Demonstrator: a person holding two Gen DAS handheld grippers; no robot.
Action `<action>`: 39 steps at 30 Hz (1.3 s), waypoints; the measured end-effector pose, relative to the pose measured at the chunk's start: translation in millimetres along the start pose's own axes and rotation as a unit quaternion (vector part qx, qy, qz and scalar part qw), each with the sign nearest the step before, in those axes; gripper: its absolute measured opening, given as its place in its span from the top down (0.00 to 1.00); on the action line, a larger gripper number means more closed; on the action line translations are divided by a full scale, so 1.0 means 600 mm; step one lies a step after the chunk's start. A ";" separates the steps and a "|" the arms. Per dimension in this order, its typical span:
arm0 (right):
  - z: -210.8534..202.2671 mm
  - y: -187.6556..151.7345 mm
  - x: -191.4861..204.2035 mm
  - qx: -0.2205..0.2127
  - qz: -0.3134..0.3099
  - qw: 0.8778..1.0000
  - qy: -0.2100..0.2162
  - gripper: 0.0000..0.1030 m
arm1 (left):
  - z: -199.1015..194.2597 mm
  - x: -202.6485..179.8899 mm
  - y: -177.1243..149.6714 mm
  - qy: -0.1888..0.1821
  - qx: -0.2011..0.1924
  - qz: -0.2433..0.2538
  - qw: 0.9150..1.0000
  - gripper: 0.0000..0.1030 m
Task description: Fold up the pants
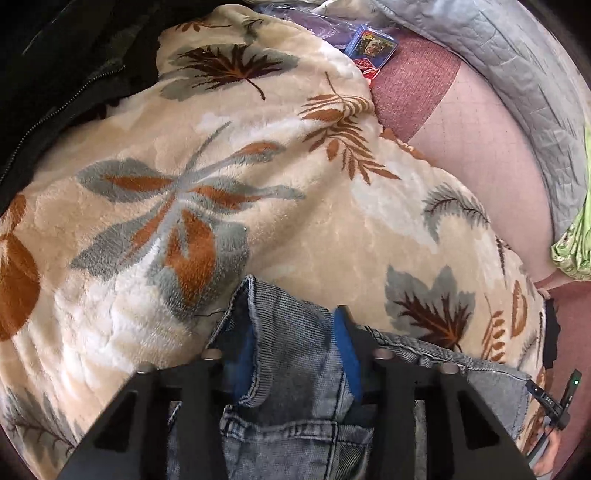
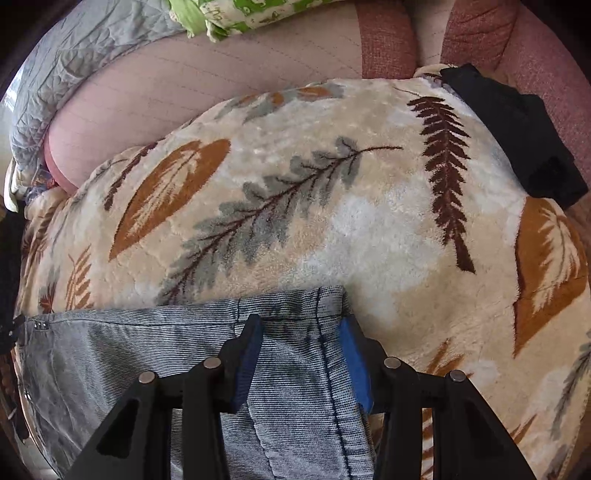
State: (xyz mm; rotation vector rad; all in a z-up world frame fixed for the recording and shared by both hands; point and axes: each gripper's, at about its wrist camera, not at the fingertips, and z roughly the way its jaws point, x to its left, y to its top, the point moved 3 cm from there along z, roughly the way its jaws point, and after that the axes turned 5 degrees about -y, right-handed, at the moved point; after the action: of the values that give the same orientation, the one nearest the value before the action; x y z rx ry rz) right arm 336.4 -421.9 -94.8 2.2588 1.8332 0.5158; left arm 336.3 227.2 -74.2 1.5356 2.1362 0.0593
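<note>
Left wrist view: the left claw (image 1: 295, 347) is clamped on a bunched edge of the faded blue denim pants (image 1: 291, 406), which trail back beneath it. The right claw (image 2: 303, 354) pinches a flat seamed edge, denim stretching leftward toward the other hand, over the cream plush leaf-print blanket (image 2: 332, 206).

a cream fleece blanket (image 1: 258, 221) printed with brown, rust and grey leaves covers most of the pink mattress (image 1: 491, 155). a grey quilted cover (image 1: 517, 66) runs along the mattress's far edge, a green patterned cloth (image 2: 236, 18) on it. a black garment (image 2: 513, 129) lies on the blanket's far right corner. a blue box (image 1: 373, 46) sits past the blanket's far edge.
</note>
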 end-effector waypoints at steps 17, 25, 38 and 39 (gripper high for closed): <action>-0.176 -0.036 -0.019 -0.109 0.018 0.993 0.049 0.83 | -0.182 -0.040 -0.047 -0.022 -0.093 0.051 0.994 0.98; -0.339 -0.194 -0.088 -0.193 0.048 0.976 0.084 0.92 | -0.352 0.006 -0.189 -0.078 -0.156 0.061 0.983 0.97; -0.245 -0.324 -0.090 -0.090 0.053 0.986 0.128 0.44 | -0.298 0.095 -0.348 -0.061 -0.086 0.077 0.991 0.97; -0.235 -0.306 -0.078 -0.090 0.048 0.989 0.112 0.40 | -0.300 0.095 -0.347 -0.064 -0.087 0.075 0.991 0.97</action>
State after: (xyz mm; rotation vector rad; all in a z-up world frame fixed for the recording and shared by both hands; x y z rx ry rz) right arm 107.7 -437.3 -37.1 2.2512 1.6992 0.9462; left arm 64.7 248.2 -5.1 1.5509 1.8631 0.1895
